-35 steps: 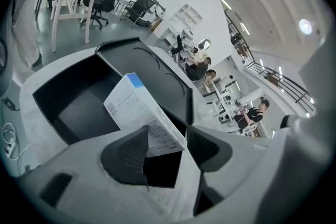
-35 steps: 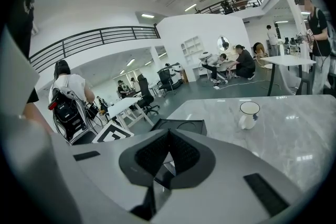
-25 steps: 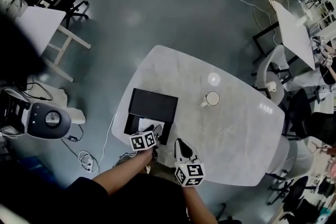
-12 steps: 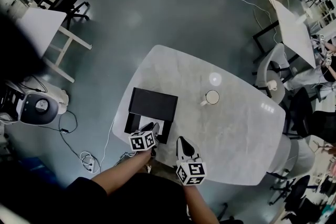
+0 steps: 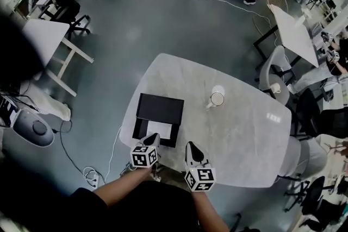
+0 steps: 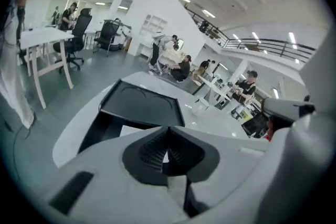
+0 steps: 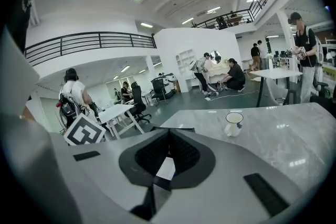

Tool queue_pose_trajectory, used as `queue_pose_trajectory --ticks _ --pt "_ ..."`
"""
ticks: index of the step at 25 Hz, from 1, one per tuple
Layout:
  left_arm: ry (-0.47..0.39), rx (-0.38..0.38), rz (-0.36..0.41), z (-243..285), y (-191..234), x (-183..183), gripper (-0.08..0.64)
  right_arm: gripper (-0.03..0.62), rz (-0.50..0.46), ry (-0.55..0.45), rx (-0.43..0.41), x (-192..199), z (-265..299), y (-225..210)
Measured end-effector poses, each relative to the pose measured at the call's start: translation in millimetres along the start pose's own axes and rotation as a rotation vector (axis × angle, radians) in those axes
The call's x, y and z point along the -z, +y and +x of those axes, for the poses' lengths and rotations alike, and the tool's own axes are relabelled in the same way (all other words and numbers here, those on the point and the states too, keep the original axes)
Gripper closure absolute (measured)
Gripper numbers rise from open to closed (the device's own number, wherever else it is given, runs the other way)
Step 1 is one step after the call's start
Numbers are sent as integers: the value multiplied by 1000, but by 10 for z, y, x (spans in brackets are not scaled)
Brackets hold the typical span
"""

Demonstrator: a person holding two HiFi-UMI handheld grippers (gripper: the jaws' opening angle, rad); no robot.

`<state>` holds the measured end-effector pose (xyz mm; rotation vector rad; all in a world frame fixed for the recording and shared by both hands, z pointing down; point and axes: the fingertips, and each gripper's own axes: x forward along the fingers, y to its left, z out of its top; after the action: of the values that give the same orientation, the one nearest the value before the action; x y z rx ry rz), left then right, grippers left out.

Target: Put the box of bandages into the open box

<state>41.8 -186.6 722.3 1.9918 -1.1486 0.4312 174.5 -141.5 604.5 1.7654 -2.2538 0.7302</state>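
The open black box (image 5: 142,129) stands near the table's left front edge, its lid (image 5: 160,108) raised behind it. A white bandage box (image 5: 157,129) lies inside it, also showing as a white patch (image 6: 133,131) in the left gripper view. My left gripper (image 5: 154,139) hovers just in front of the open box, its jaws (image 6: 168,131) shut with nothing between them. To its right, at the table's front edge, my right gripper (image 5: 191,148) is also shut and holds nothing (image 7: 169,134).
A white mug (image 5: 217,99) stands mid-table, right of the lid, and appears in the right gripper view (image 7: 232,123). The grey marble table (image 5: 244,138) stretches to the right. Chairs, other tables and people surround it, with cables on the floor at the left.
The left gripper has drawn back from inside the open box toward me and its jaws have closed empty. The white box stays in the open box.
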Motion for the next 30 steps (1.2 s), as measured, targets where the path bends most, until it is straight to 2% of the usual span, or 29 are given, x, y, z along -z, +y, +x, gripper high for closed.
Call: queue_pose_trajectory --ticks 7,10,15,20,23,30 --pt "-205 159 322 -1008 -452 -466 537 580 -65 -36 65 -48 -358 362" --pt "-274 208 403 -1562 -560 -595 537 580 -59 -58 106 -40 -614 634" --pt "-333 200 425 -2353 -284 -680 537 580 -60 -105 133 -25 -976 1248" --pt "-364 205 364 -2927 -50 -729 537 580 -43 -168 154 -107 -1239 1634" --pt "-408 200 399 -3162 -28 -776 537 580 2 -210 158 -226 -1369 1768" --pt "-473 186 443 -3429 -1 -909 537 580 -108 -242 160 -428 -1414 2016"
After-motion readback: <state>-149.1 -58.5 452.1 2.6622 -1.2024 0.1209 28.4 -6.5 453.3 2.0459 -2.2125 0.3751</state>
